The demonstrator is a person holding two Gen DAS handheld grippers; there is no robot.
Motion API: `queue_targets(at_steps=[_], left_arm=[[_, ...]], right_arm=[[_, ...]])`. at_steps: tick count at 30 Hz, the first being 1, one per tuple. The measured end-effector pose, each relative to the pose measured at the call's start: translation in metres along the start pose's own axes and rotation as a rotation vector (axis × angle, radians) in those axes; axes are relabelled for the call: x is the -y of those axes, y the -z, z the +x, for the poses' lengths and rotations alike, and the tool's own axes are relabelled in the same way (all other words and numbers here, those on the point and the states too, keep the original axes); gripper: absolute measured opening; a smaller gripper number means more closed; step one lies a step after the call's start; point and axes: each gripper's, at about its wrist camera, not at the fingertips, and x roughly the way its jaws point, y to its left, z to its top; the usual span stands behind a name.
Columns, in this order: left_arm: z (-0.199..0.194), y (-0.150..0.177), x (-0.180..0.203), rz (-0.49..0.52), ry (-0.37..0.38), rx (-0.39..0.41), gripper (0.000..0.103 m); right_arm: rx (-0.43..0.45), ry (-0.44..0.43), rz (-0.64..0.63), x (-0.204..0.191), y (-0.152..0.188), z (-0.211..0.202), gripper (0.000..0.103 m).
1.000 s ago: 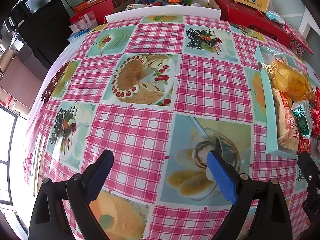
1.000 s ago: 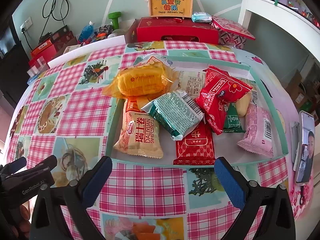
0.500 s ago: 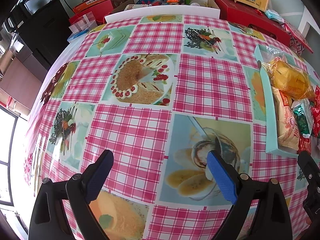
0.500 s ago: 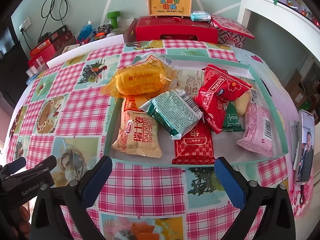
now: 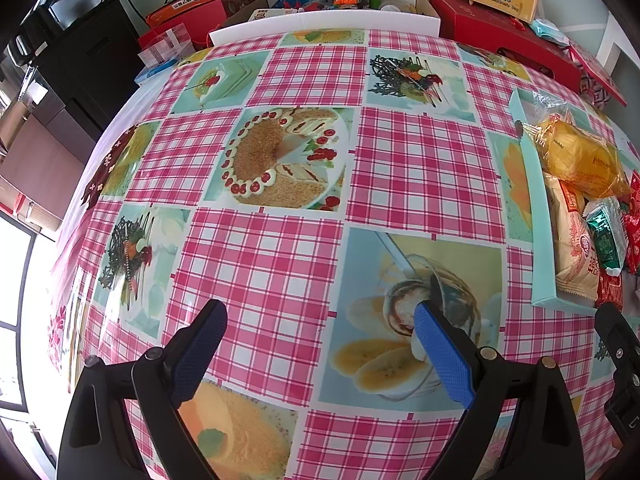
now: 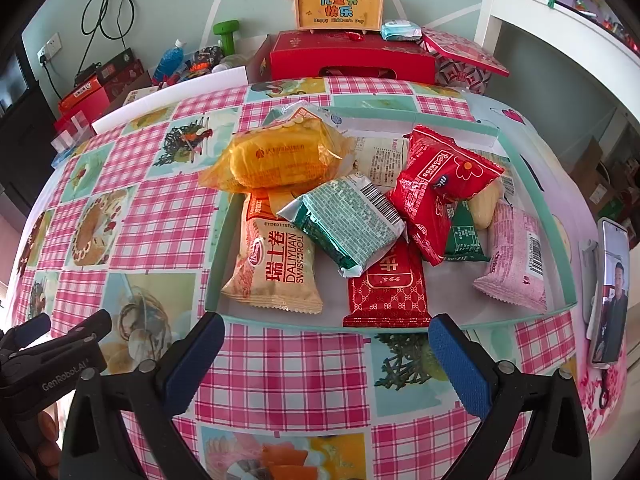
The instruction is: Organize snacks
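While snacks (image 6: 352, 224) lie beyond right hand-held gripper (image 6: 326, 360)

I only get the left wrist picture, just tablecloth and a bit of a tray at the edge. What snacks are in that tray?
Observer: A heap of packets lies in the pale green cardboard tray, with a clear orange-yellow wrapped cake on top at the back left.
Operator: Is there a pink one?
Observer: Yes, a pink plastic packet lies at the tray's right end.
Operator: Is the other gripper grabbing something?
Observer: No, the right gripper has its fingers wide apart, nothing between them, just before the tray's near rim.
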Motion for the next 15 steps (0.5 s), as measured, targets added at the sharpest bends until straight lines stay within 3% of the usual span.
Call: queue_targets(at_steps=[15], left_arm=[[0.0002, 0.0001, 0.0004, 0.0, -0.002, -0.001, 0.095]], right_arm=[[-0.002, 0.0, 0.0, 0.0, 0.0001, 0.001, 0.103]])
